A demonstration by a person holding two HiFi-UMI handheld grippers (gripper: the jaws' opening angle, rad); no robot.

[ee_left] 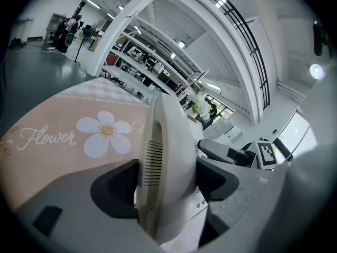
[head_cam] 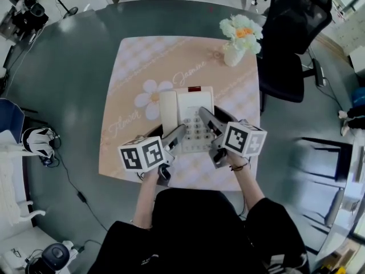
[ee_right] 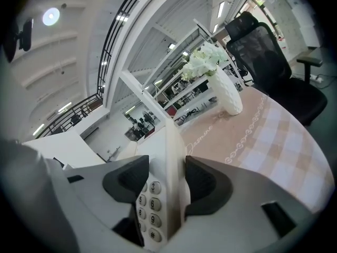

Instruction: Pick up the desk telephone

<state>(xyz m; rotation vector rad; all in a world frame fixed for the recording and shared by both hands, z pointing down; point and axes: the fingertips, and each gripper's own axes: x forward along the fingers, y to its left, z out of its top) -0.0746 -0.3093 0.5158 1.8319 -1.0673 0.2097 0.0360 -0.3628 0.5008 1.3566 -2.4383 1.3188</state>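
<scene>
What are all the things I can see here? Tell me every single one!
telephone: one, white, middle of the tablecloth
tablecloth: one, pink with a white flower print, under the telephone
vase: one, white, far right corner of the tablecloth
flowers: one bunch, white with a bit of orange, in the vase
chair: one, black, right of the tablecloth, past the vase
floor: grey, all round
left tongs: one, grey, shut on the telephone's receiver side
right tongs: one, grey, shut on the telephone's keypad side
</scene>
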